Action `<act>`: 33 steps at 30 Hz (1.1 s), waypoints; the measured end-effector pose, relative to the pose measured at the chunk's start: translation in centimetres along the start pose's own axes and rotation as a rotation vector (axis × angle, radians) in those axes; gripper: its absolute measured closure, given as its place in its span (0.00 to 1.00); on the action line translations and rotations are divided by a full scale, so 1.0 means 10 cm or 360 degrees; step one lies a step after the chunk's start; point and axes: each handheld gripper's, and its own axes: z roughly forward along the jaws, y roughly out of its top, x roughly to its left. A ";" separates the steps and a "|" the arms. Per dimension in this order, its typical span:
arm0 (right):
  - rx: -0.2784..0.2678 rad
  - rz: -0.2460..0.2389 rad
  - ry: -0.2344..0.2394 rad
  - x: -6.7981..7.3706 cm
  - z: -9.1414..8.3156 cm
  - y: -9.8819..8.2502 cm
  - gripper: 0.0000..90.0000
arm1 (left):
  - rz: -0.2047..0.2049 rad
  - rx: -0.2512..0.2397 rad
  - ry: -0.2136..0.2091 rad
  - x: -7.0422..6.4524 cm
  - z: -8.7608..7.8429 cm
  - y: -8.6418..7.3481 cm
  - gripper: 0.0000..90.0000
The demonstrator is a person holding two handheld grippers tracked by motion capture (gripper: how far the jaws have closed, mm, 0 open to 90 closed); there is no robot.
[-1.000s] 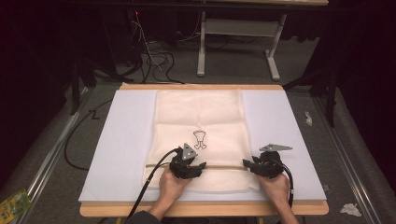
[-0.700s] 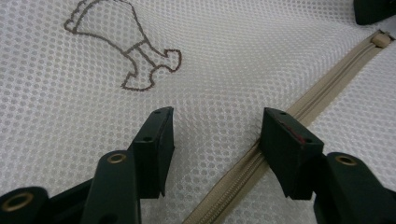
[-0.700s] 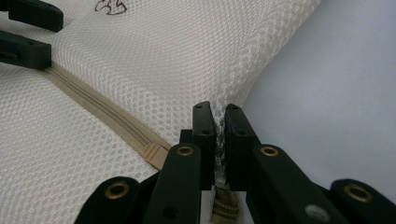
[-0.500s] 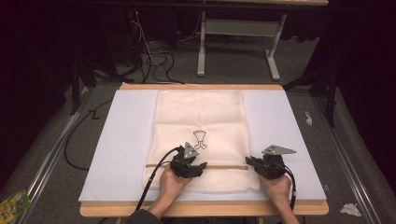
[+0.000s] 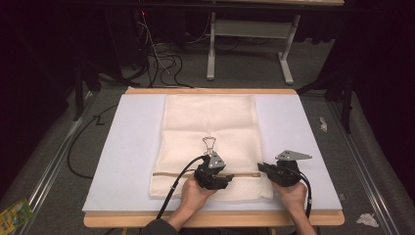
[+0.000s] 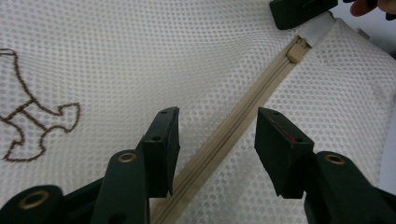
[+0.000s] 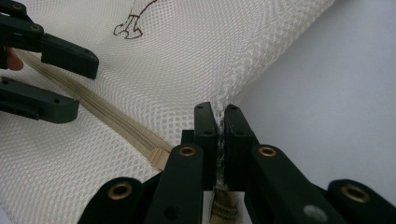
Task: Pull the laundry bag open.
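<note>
We see the mesh bag [image 5: 210, 142] lying flat on the counter [image 5: 127, 142]. Our right hand-held gripper [image 7: 216, 128] is clamped on the bag's edge by the zipper [image 6: 233, 128] end. Our left hand-held gripper [image 6: 217, 140] has just been closing, jaws apart, straddling the zipper without pressing it.

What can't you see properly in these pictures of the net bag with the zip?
- Zip slider of the cream mesh zipped bag: high view, too small; right gripper view, the shut right hand-held gripper covers that end.
- Brown stitched figure: left gripper view, cut off by the left edge.
- Bag's contents: every view, mesh hides them.
</note>
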 end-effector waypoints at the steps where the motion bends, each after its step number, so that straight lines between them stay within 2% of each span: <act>1: 0.0000 0.0000 0.0000 0.00 0.00 0.00 0.97 | 0.0003 0.0001 -0.0008 -0.01 0.01 0.01 0.56; 3: -0.0006 -0.0006 0.0005 0.00 -0.01 0.01 0.97 | -0.0003 0.0005 -0.0028 -0.03 0.03 0.03 0.57; 4: -0.0022 0.0005 0.0022 -0.01 -0.02 0.01 0.97 | 0.0023 0.0035 -0.0035 -0.07 0.04 0.05 0.57; 6: -0.0032 0.0021 0.0033 -0.01 -0.03 0.01 0.97 | 0.0048 0.0046 -0.0024 -0.08 0.04 0.07 0.57; 9: -0.0038 0.0025 0.0047 -0.03 -0.02 0.00 0.97 | 0.0061 0.0046 -0.0043 -0.12 0.04 0.11 0.57; 12: -0.0032 0.0020 0.0049 -0.03 -0.03 0.01 0.97 | 0.0105 0.0047 -0.0046 -0.16 0.06 0.18 0.57; 17: -0.0045 0.0025 0.0055 -0.03 -0.05 0.02 0.97 | 0.0120 0.0059 -0.0102 -0.25 0.10 0.27 0.58; 18: -0.0054 0.0018 0.0053 -0.02 -0.06 0.03 0.97 | 0.0147 0.0062 -0.0111 -0.29 0.12 0.29 0.59; 20: -0.0057 0.0019 0.0055 -0.01 -0.06 0.04 0.97 | 0.0145 0.0059 -0.0124 -0.30 0.14 0.30 0.62; 24: -0.0069 0.0005 0.0067 -0.02 -0.08 0.05 0.97 | 0.0100 0.0068 -0.0194 -0.33 0.26 0.30 0.66; 27: -0.0076 0.0000 0.0069 -0.01 -0.09 0.05 0.97 | 0.0109 0.0082 -0.0199 -0.36 0.31 0.31 0.67; 33: -0.0093 0.0011 0.0085 0.00 -0.11 0.04 0.97 | 0.0174 0.0092 -0.0188 -0.46 0.35 0.38 0.69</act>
